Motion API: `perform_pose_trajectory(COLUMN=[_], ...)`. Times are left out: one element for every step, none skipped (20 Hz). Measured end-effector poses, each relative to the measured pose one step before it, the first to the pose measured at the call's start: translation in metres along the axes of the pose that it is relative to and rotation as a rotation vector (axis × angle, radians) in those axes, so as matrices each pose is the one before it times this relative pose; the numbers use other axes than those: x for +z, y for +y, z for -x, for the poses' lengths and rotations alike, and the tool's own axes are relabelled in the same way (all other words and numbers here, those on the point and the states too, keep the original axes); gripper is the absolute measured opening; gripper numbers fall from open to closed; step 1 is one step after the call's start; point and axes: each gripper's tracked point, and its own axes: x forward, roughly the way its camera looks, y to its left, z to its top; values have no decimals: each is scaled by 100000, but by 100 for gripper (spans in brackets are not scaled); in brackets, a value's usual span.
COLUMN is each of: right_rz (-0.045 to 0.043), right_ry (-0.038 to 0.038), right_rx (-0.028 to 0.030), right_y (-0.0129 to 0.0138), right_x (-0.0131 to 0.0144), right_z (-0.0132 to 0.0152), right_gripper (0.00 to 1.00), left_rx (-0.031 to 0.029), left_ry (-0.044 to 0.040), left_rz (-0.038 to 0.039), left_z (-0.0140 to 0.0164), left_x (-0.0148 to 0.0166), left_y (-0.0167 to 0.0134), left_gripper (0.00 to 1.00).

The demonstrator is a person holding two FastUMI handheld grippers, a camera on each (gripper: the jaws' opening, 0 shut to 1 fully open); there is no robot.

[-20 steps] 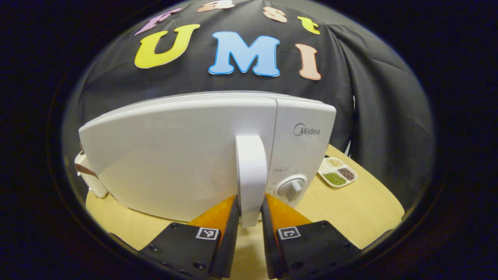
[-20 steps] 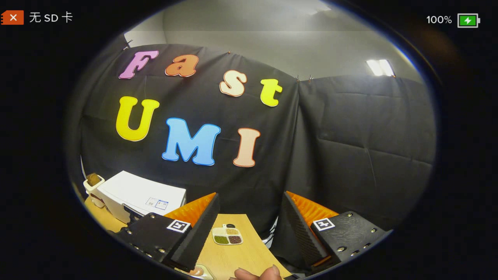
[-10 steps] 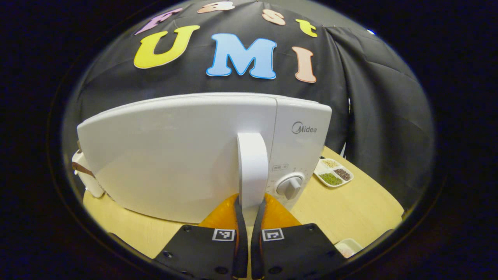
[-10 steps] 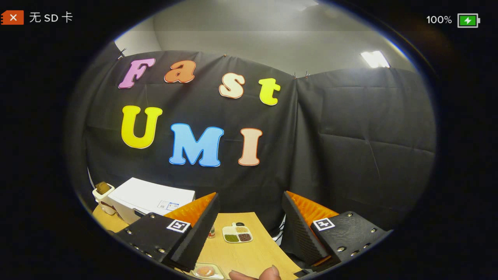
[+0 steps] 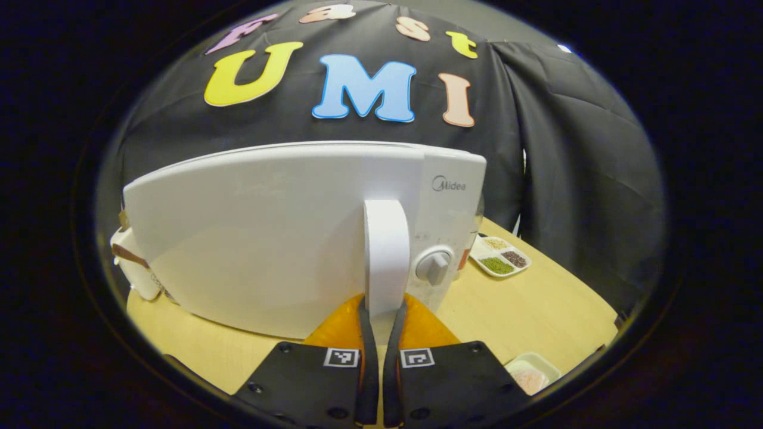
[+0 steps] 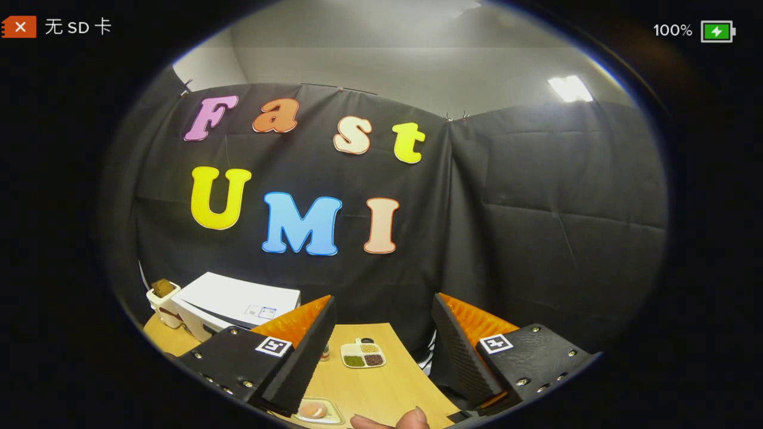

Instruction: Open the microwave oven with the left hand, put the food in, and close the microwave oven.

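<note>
Black cloth walls the booth behind a pale wooden counter [image 5: 536, 310]; on it stands the white microwave oven [image 5: 286, 232], close before the left gripper [image 5: 381, 316], whose jaws are drawn narrow and press from both sides on the lower end of the door handle [image 5: 386, 256]; the handle is an upright bar, its long axis running straight up from between the jaws, set at the door's right edge just beside the control panel with its knob [image 5: 434, 266]. The door looks barely cracked or not yet swung, I cannot tell which; judging by the handle's side, the hinge lies at the far left, so the pull should arc toward the holder and to the left; bare counter lies in front of the oven there, while a small white object [image 5: 134, 271] stands by the oven's left end and may crowd a full swing.

The food, a pale tray with something pinkish on it [image 5: 530, 375], lies on the counter near the front edge, well apart from the oven to its right; in the right gripper view it [image 6: 314, 410] sits low, just below the right gripper [image 6: 381, 351], whose jaws stand wide and hold nothing; so that hand is the nearer one for the food. A divided dish of grains [image 6: 363, 356] lies farther back, and a fingertip [image 6: 411, 419] shows at the bottom edge.
</note>
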Motion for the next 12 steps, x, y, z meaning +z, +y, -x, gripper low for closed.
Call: perform_pose_trajectory(right_rz=[-1225,-279,387,-12,-558,-491,-359,-276,-197,-183,-152,331], right_ry=[71,510,1129,611,71,436,795,707,510,371,281,235], right_rx=[764,864,627,1042,1605,1799,1899,1971,1578,1605,1622,1663], right_y=[166,316,314,444,763,882,880,953,833,790,887,870], right_x=[-283,-577,-602,-396,-123,-342,-338,-379,-249,-247,-114,-265], right_z=[58,-105,-136,-130,-141,-170,-232,-301,-268,-160,-243,-299], right_gripper=[98,95,95,98,98,98,98,98,98,99,99,99], left_rx=[521,373,476,378,33,-421,-402,-333,-435,-150,137,27], left_ry=[-1145,-427,311,-217,84,116,715,451,450,344,621,401], left_rz=[-1351,-1340,-1210,-945,-575,-729,-173,211,-570,-511,282,844], left_z=[2378,2030,2042,1852,1819,1323,1151,1154,1005,1330,952,856], left_x=[-870,-777,-846,-697,-663,-359,-663,-397,-697,-402,-509,-266], left_y=[332,539,627,706,770,545,673,632,589,658,780,762], left_gripper=[11,9,11,9,9,11,11,11,12,13,17,17])
